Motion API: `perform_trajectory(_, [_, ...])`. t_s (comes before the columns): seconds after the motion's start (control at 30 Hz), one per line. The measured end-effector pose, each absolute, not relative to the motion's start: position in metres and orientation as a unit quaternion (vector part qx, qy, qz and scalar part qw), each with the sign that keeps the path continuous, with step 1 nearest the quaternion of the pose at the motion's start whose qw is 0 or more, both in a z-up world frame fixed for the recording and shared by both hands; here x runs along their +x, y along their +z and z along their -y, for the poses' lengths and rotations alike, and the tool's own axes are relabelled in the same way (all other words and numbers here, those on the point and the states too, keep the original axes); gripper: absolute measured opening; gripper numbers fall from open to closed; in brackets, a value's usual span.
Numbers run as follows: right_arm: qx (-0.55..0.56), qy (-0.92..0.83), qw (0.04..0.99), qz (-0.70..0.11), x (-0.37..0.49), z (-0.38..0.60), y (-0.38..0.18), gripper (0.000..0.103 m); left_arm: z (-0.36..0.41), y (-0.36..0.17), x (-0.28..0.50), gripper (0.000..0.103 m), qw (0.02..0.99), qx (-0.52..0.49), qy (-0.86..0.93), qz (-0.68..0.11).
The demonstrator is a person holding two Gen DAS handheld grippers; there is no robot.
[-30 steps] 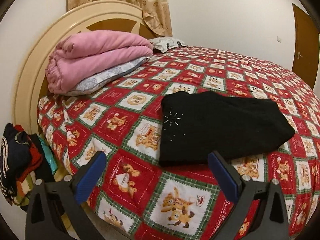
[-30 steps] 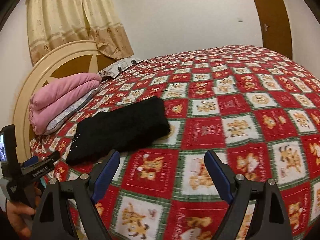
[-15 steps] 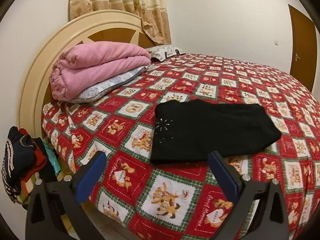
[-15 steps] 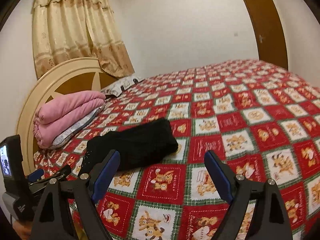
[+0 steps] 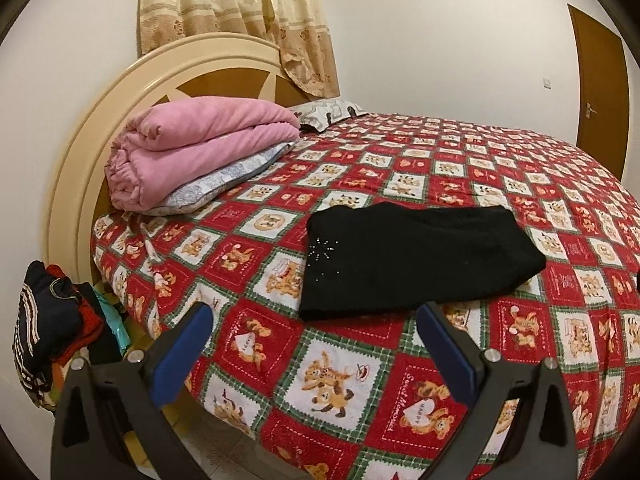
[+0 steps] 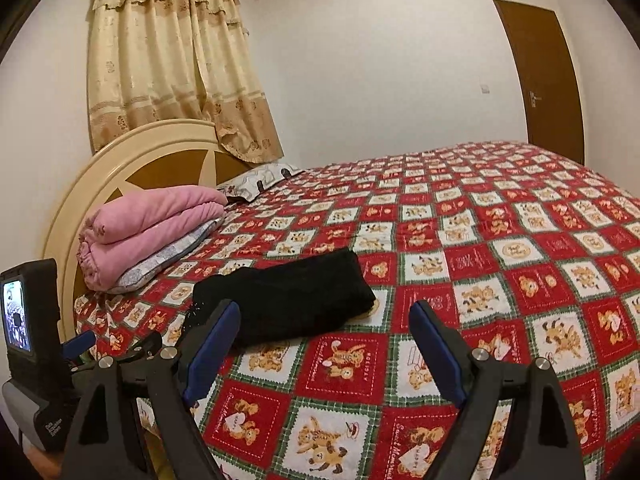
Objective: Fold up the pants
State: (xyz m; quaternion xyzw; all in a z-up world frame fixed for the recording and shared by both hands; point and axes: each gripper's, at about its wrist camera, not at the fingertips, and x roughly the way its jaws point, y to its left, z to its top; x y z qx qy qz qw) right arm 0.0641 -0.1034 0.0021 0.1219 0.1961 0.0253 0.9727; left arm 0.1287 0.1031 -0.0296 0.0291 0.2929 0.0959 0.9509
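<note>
Matt black knit pants (image 5: pixel 416 260) — sequin-studded, soft pink fleece blanket (image 5: pixel 200 148), printed cotton bedspread (image 5: pixel 500 168), glossy headboard (image 5: pixel 120 92)

Home bedroom. Big bed (image 6: pixel 500 240) with a red-and-green checked teddy-bear cover, round cream headboard (image 5: pixel 120 120) against the wall. Folded pink blanket (image 5: pixel 200 148) on a pillow (image 5: pixel 224 180) at the head end, second pillow (image 6: pixel 260 176) further along. Beige patterned curtain (image 6: pixel 168 72) behind the headboard, brown wooden door (image 6: pixel 540 80), plain white walls. Pile of clothes (image 5: pixel 52 328) beside the bed.
</note>
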Motion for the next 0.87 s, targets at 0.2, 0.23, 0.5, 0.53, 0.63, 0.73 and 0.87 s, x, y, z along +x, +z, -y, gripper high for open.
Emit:
perform_trajectory(0.2, [0.117, 0.028, 0.971, -0.207, 0.0670, 0.0991, -0.0012, 0.088, -0.1052, -0.0310, 0.1277, 0.103, 0.950, 0.030, 0.100, -0.293])
perform_trajectory(0.23, [0.118, 0.028, 0.971, -0.208, 0.0673, 0.0995, -0.0014, 0.088, -0.1060, -0.0313, 0.1287, 0.103, 0.950, 0.026, 0.098, -0.296])
perform_trajectory(0.5, [0.120, 0.025, 0.971, -0.206, 0.0670, 0.1012, -0.0019, 0.088, -0.1059, -0.0319, 0.1285, 0.103, 0.949, 0.021, 0.096, -0.298])
perform_trajectory(0.53, [0.121, 0.026, 0.971, -0.207, 0.0670, 0.1014, -0.0019, 0.088, -0.1055, -0.0317, 0.1282, 0.103, 0.950, 0.025, 0.095, -0.296])
perform_trajectory(0.63, [0.122, 0.026, 0.970, -0.207, 0.0654, 0.1017, -0.0020, 0.088, -0.1034, -0.0297, 0.1249, 0.103, 0.954, 0.033, 0.096, -0.283])
perform_trajectory(0.73, [0.121, 0.025, 0.971, -0.205, 0.0650, 0.1019, -0.0017, 0.088, -0.1019, -0.0279, 0.1239, 0.103, 0.954, 0.037, 0.095, -0.281])
perform_trajectory(0.87, [0.124, 0.022, 0.971, -0.204, 0.0625, 0.1034, -0.0025, 0.088, -0.1000, -0.0263, 0.1231, 0.103, 0.956, 0.037, 0.085, -0.279])
